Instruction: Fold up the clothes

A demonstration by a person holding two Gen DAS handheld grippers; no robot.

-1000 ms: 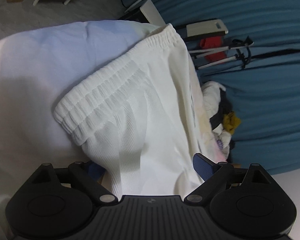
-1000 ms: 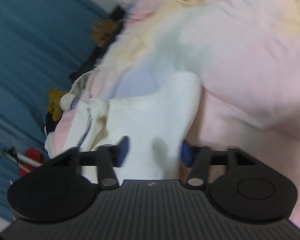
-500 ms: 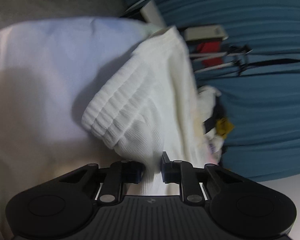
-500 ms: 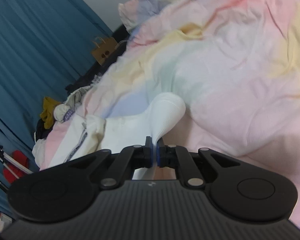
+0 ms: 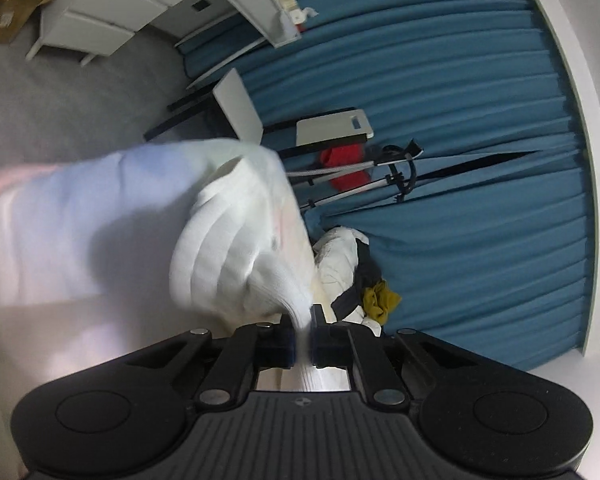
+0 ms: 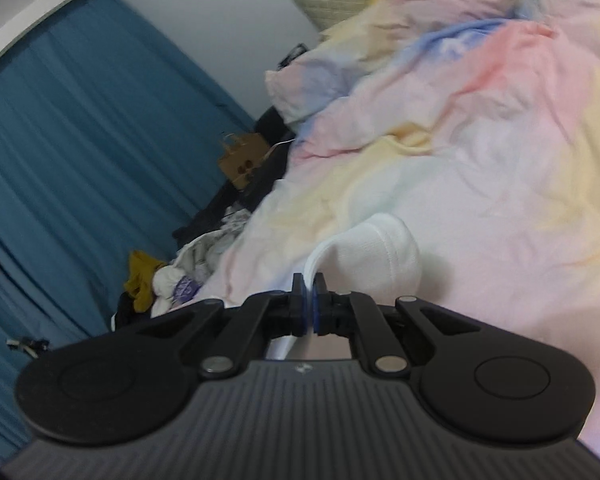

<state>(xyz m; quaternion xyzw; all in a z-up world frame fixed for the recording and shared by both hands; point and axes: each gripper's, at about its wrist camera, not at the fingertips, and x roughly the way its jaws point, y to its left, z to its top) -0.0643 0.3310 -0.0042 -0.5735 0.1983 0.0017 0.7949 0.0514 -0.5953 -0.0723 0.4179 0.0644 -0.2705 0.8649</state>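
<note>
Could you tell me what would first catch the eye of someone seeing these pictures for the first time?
Most striking is the white garment, bunched up and pinched at two places: the left tongs and the right tongs are both shut on its fabric. Beneath it spreads a rumpled pastel duvet in pink, yellow and blue. Behind, blue curtains fill the background, with a heap of clothes at the bed's edge.

open quilt [image 6: 500, 168] ahead of right claw [image 6: 309, 300], clothes heap [image 6: 188, 276] crowding bed edge leftward
</note>
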